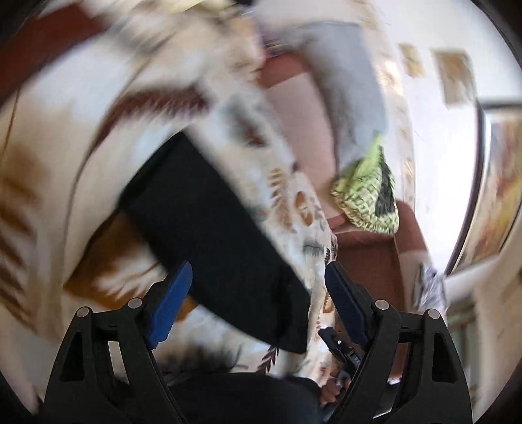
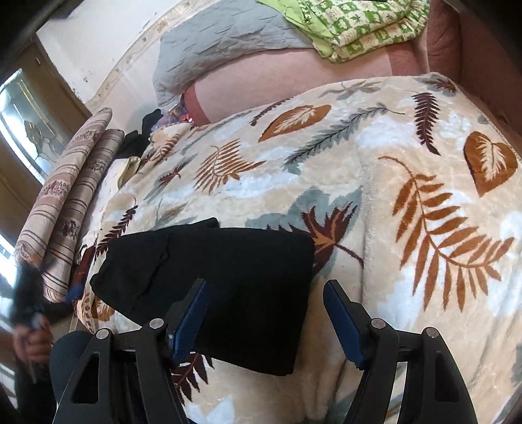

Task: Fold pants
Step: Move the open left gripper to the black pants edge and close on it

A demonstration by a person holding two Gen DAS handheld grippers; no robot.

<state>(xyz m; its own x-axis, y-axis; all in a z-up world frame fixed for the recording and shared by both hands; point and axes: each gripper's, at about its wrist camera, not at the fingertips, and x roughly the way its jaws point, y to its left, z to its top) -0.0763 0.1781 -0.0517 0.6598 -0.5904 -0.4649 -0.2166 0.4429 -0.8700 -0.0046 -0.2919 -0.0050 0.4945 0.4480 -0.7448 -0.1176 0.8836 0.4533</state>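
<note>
Black cloth fills the near ground of both my views: the pants (image 2: 208,293) lie folded into a compact slab on the leaf-print blanket (image 2: 407,212), and neither pair of my tongs has hold of them. My right tongs (image 2: 264,313) stand wide with nothing pressed between the blue pads (image 2: 189,319); the cloth lies below and beyond them, its right edge showing through the gap. My left tongs (image 1: 257,293) are also spread wide and empty, the same slab running away from between them toward ten o'clock (that view is smeared with blur, so I would not swear to the finer creases). In the right view my left hand (image 2: 32,345) shows low at eight o'clock, off the bed's edge and apart from the cloth.

I judge the folding nearly done: the bundle looks doubled over at least once, with a raised flap toward ten o'clock in the right view where the layers do not sit quite flush. The next move, as I read it, calls either for one last fold or for a smoothing press, and that means bringing a pad down on a free edge without dragging the plush blanket up with it.

Farther off, at nine o'clock, striped cushions (image 2: 65,202) lean at the bedside; at twelve a grey quilt (image 2: 222,45) and at one a green patterned bundle (image 2: 365,29) rest against the back.
</note>
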